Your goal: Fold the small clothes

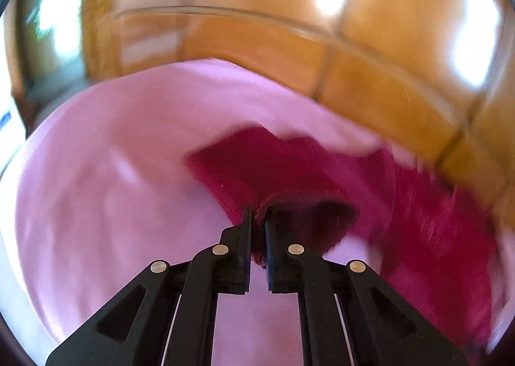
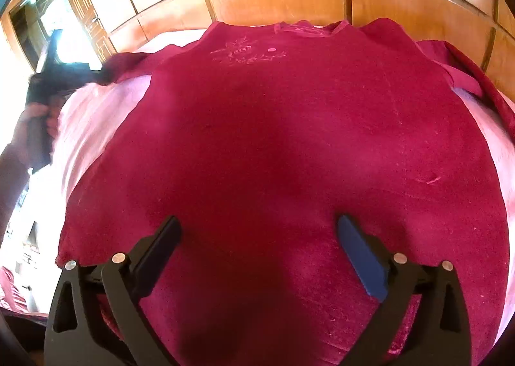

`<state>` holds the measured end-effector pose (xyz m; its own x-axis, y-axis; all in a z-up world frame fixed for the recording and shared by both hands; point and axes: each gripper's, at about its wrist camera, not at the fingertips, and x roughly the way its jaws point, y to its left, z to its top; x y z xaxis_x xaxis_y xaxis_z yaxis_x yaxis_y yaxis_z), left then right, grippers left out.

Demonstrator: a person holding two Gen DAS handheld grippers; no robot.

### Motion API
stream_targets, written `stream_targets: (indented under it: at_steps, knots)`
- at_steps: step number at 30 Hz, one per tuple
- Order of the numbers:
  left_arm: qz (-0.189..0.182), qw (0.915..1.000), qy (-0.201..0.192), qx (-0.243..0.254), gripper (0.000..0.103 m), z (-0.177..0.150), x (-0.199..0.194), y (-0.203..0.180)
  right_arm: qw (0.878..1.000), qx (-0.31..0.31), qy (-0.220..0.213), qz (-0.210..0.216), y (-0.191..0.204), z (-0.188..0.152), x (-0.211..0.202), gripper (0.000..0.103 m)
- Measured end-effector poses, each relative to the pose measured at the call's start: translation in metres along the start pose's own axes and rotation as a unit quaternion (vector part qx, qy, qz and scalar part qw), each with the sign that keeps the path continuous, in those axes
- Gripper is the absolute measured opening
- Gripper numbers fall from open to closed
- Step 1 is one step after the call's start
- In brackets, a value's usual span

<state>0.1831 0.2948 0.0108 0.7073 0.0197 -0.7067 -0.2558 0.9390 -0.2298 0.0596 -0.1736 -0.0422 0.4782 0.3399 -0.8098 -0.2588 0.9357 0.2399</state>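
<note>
Pink sheet (image 1: 112, 189), velvety crimson top (image 2: 273, 140)

- The garment (image 2: 283, 147) is a dark red velvet top, spread flat and face up on the pink sheet (image 2: 96, 115).
- Pale embroidery (image 2: 248, 52) of flowers sits near the neckline (image 2: 309, 28), at the far end of the sheet.
- One sleeve (image 1: 264, 173) is lifted a little above the sheet; its cuff edge is bunched and blurred.
- The near hem lies smooth on the sheet.
</note>
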Motion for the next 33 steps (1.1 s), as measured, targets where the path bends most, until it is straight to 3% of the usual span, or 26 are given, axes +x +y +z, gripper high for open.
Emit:
stream_targets:
  at_steps: [4,9,11,13,16,18,20,22,24,26,28,29,30,32,33]
  knots:
    - [-0.011,0.9930,-0.018,-0.116,0.005,0.034,-0.029,0.067,1.000,0.003,-0.001,-0.002,0.001,0.002,0.002,0.099]
    - [0.029,0.9813,-0.020,-0.189,0.004,0.062,-0.030,0.124,1.000,0.002,0.000,-0.011,0.004,0.002,0.002,0.099]
    - [0.049,0.9781,-0.012,-0.202,0.004,0.070,-0.024,0.135,1.000,0.001,0.001,-0.013,0.005,0.002,0.003,0.099]
    - [0.092,0.9752,-0.001,-0.201,0.004,0.076,-0.012,0.145,1.000,0.001,0.002,-0.015,0.006,0.002,0.002,0.099]
    - [0.166,0.9638,0.032,-0.206,0.003,0.075,0.009,0.162,1.000,0.002,0.001,-0.018,0.006,0.002,0.003,0.099]
    - [0.204,0.9511,0.061,-0.224,0.002,0.067,0.024,0.179,1.000,0.000,0.000,-0.022,0.007,0.001,0.004,0.099]
    - [0.227,0.9423,0.076,-0.234,0.002,0.060,0.032,0.188,1.000,-0.004,0.002,-0.027,0.008,0.002,0.004,0.099]
    - [0.228,0.9402,0.082,-0.239,0.002,0.050,0.034,0.189,1.000,-0.003,0.003,-0.026,0.007,0.003,0.005,0.099]
    - [0.232,0.9420,0.077,-0.230,0.002,0.042,0.027,0.180,1.000,0.001,0.003,-0.023,0.005,0.004,0.004,0.099]
    - [0.213,0.9510,0.073,-0.212,0.004,0.035,0.015,0.163,1.000,0.006,0.006,-0.016,0.002,0.006,0.002,0.099]
    - [0.178,0.9661,0.060,-0.176,0.030,0.024,-0.001,0.139,1.000,0.015,0.005,-0.010,-0.004,0.010,-0.006,0.097]
    - [0.139,0.9772,0.054,-0.151,0.054,0.010,-0.014,0.120,1.000,0.019,0.001,-0.015,-0.007,0.011,-0.011,0.096]
    - [0.109,0.9835,0.049,-0.136,0.062,0.001,-0.023,0.107,0.999,0.026,-0.007,-0.027,-0.013,0.011,-0.017,0.096]
    - [0.021,0.9940,0.059,-0.090,0.062,-0.032,-0.044,0.073,0.997,0.052,-0.022,-0.049,-0.036,0.011,-0.034,0.096]
    - [-0.017,0.9945,0.071,-0.076,0.062,-0.047,-0.051,0.062,0.996,0.066,-0.027,-0.060,-0.047,0.010,-0.041,0.096]
